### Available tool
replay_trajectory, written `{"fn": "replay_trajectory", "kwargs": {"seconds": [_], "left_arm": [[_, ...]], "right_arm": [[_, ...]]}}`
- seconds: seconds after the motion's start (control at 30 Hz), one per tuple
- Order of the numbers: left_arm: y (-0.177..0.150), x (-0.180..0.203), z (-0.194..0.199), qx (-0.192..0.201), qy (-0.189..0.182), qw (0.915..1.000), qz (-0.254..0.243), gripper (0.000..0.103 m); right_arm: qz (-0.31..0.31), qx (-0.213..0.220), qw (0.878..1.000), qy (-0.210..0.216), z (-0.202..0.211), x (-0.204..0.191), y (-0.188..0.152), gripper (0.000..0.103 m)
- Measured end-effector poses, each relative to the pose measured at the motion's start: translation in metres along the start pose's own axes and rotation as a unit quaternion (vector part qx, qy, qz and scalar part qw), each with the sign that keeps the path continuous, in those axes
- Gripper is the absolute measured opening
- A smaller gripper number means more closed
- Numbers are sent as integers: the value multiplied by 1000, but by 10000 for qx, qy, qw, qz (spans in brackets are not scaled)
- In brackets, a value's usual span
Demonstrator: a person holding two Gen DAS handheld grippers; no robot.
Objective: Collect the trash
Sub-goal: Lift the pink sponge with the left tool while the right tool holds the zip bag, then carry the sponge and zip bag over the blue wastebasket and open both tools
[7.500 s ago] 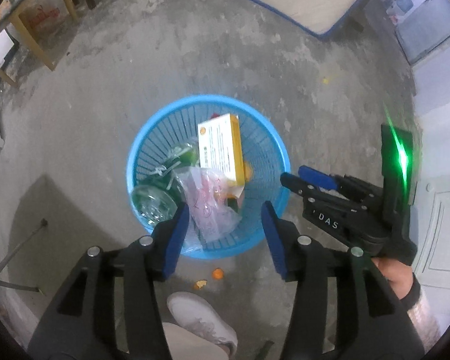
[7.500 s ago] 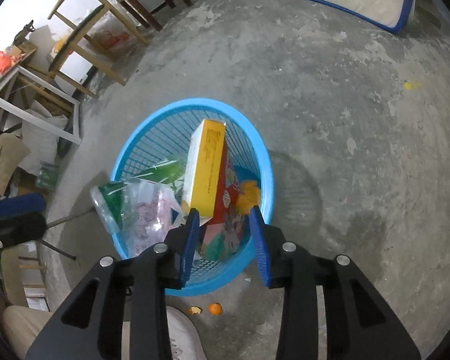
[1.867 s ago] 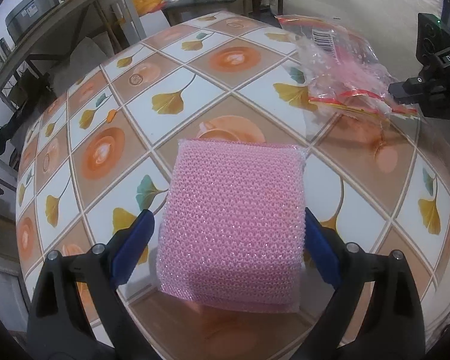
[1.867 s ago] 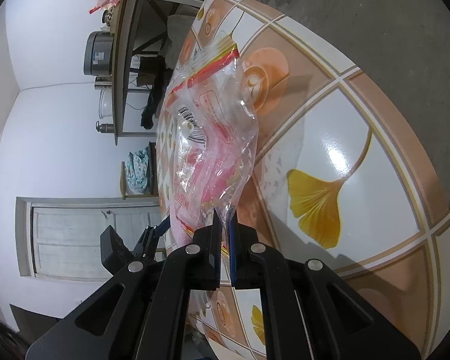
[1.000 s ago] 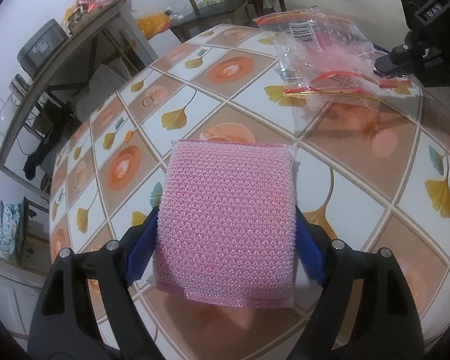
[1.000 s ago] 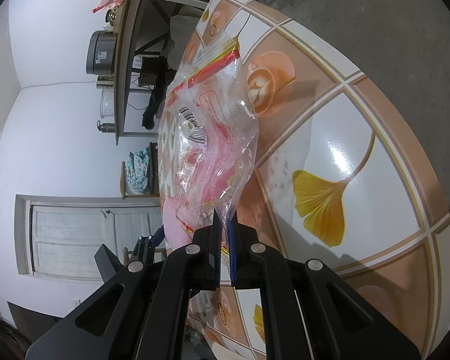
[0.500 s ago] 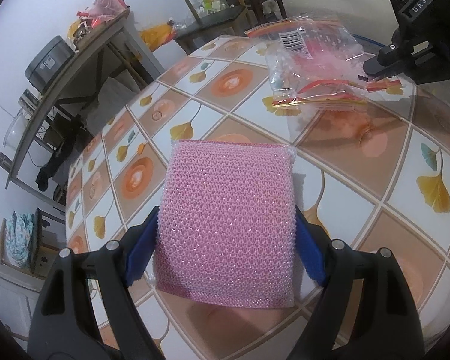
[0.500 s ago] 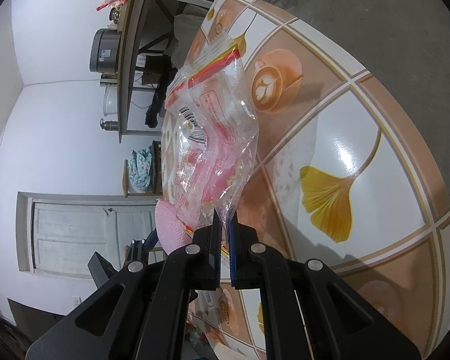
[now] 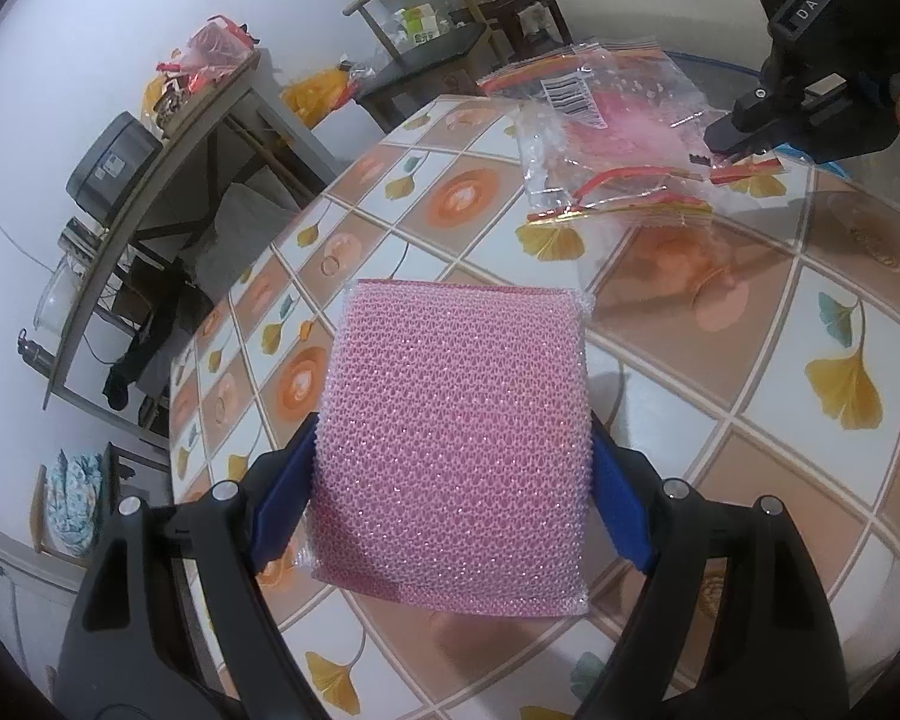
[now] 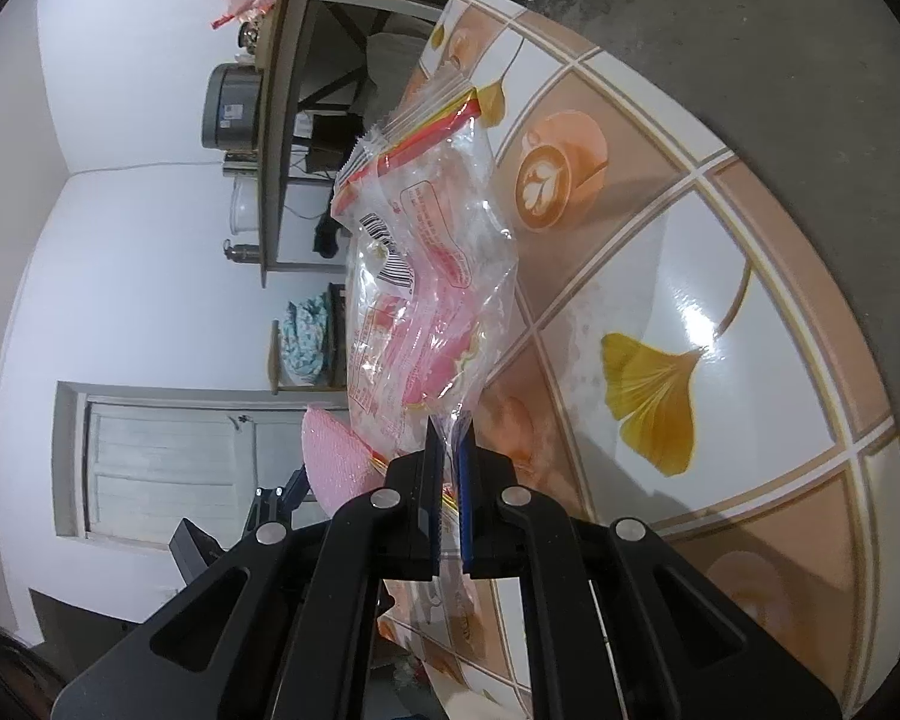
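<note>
With both pieces gripped, the pickup step looks done: the left gripper (image 9: 450, 480) clamps the pink sponge (image 9: 456, 444) wide above the near table (image 9: 750, 396), and the right gripper (image 10: 448, 438) pinches the plastic bag (image 10: 426, 276) far right. Next, both likely need carrying to a bin.

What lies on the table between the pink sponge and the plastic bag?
Only bare tabletop, seen in the left wrist view between the pink sponge and the plastic bag.
</note>
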State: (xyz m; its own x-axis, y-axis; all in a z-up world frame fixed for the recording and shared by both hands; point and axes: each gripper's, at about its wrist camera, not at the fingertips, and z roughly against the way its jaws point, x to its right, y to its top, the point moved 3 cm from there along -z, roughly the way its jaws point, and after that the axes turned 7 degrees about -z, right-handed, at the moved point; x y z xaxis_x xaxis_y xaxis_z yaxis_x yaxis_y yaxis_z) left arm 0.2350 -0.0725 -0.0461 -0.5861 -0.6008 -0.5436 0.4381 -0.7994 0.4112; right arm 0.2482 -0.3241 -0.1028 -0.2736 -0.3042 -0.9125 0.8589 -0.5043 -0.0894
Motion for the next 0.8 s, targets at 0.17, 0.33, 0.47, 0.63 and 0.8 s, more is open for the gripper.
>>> {"fn": "replay_trajectory", "kwargs": {"seconds": [0.17, 0.33, 0.47, 0.63, 0.8], "left_arm": [[22, 7, 15, 157, 47, 9998, -146, 78], [73, 22, 26, 507, -314, 9981, -170, 78], [133, 55, 35, 876, -772, 9924, -401, 78], [206, 109, 28, 1056, -1682, 9788, -491, 78], [273, 177, -8, 686, -2800, 9564, -460, 78]], "right_arm": [[-133, 161, 9992, 347, 26, 17, -1, 5], [-259, 636, 9951, 709, 76, 43, -4, 5], [-393, 1361, 9862, 854, 144, 79, -5, 5], [-717, 2428, 9657, 575, 245, 146, -8, 5], [-1170, 3204, 9400, -73, 311, 221, -22, 5]]}}
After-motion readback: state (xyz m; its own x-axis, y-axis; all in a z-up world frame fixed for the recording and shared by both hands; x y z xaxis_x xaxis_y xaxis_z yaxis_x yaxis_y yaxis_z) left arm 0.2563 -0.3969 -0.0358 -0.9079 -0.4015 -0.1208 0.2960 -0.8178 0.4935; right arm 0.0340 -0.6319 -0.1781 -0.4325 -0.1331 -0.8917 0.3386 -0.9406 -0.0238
